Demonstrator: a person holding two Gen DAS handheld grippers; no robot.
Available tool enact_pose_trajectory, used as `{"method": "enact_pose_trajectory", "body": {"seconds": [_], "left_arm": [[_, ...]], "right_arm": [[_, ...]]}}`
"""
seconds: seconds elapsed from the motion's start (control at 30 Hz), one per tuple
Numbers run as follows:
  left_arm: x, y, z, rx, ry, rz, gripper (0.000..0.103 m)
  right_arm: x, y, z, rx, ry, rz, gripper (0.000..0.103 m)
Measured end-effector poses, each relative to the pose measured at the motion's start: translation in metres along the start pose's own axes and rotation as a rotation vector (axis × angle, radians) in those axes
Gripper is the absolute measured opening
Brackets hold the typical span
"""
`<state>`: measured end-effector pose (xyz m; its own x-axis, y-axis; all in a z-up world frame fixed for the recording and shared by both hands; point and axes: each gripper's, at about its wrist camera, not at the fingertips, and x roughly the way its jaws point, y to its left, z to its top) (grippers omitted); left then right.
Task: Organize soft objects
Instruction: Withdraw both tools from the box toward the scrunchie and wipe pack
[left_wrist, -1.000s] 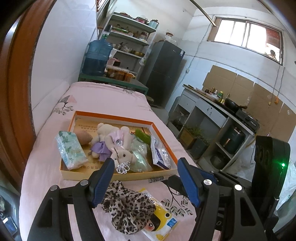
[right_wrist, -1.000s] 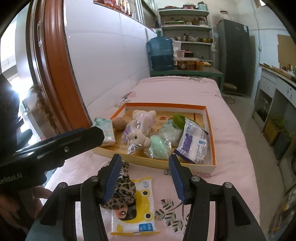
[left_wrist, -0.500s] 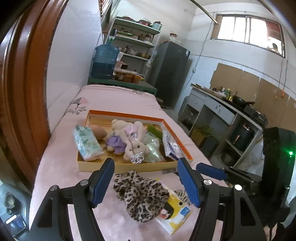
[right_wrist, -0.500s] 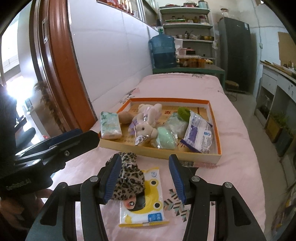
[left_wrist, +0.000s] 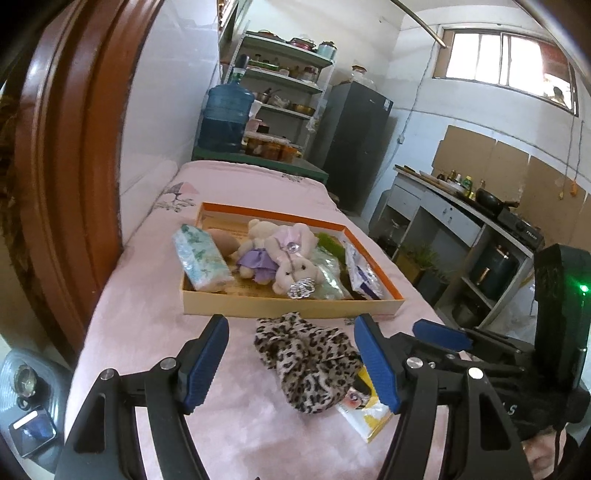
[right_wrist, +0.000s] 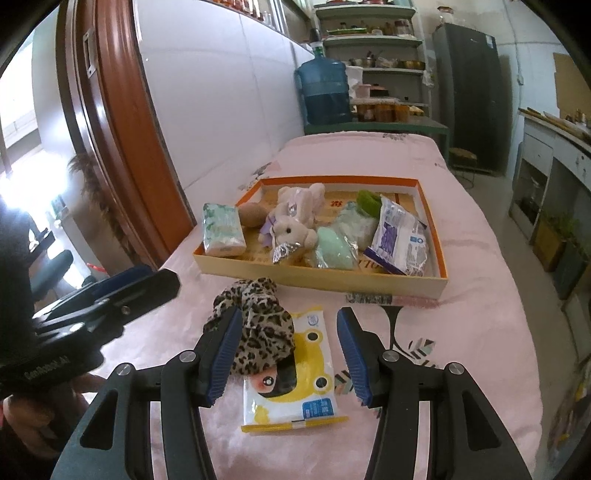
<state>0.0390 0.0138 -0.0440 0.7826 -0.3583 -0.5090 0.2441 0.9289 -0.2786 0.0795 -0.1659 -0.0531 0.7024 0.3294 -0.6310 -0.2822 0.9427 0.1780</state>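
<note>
Between my two tools it's pretty simple: right tool (right_wrist: 288, 347) and left tool (left_wrist: 291, 362) both gape wide, nothing gripped. One leopard-print scrunchie (right_wrist: 255, 325) lies half over one yellow wipes pack (right_wrist: 295, 384) on the pink bed (right_wrist: 461, 332). Just beyond, one orange-rimmed box (right_wrist: 325, 280) holds two plush bears (right_wrist: 295, 221), one tissue pack (right_wrist: 221, 230) and some other soft stuff I can't count properly.

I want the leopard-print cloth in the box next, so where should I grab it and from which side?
Pinch the raised bunched folds at the middle of the leopard-print cloth, coming down from above. It lies crumpled on the pink cover, one edge draped over the yellow packet, so a low grab there would probably catch the packet too.
</note>
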Motion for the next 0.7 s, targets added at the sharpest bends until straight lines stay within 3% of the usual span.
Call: {"method": "enact_pose_trajectory", "body": {"seconds": [0.23, 0.37, 0.5, 0.7], "left_arm": [[-0.003, 0.015, -0.009, -0.042, 0.001, 0.017, 0.070], [-0.001, 0.018, -0.012, -0.048, 0.007, 0.013, 0.070], [0.001, 0.021, -0.016, -0.051, 0.021, 0.012, 0.070], [0.006, 0.024, -0.018, -0.062, 0.038, 0.010, 0.070]], "right_arm": [[0.003, -0.006, -0.009, 0.015, 0.028, -0.009, 0.056], [0.008, -0.003, -0.015, 0.005, 0.058, 0.010, 0.071], [0.019, 0.005, -0.022, -0.040, 0.110, 0.030, 0.072], [0.034, 0.008, -0.030, -0.102, 0.146, -0.009, 0.073]]}}
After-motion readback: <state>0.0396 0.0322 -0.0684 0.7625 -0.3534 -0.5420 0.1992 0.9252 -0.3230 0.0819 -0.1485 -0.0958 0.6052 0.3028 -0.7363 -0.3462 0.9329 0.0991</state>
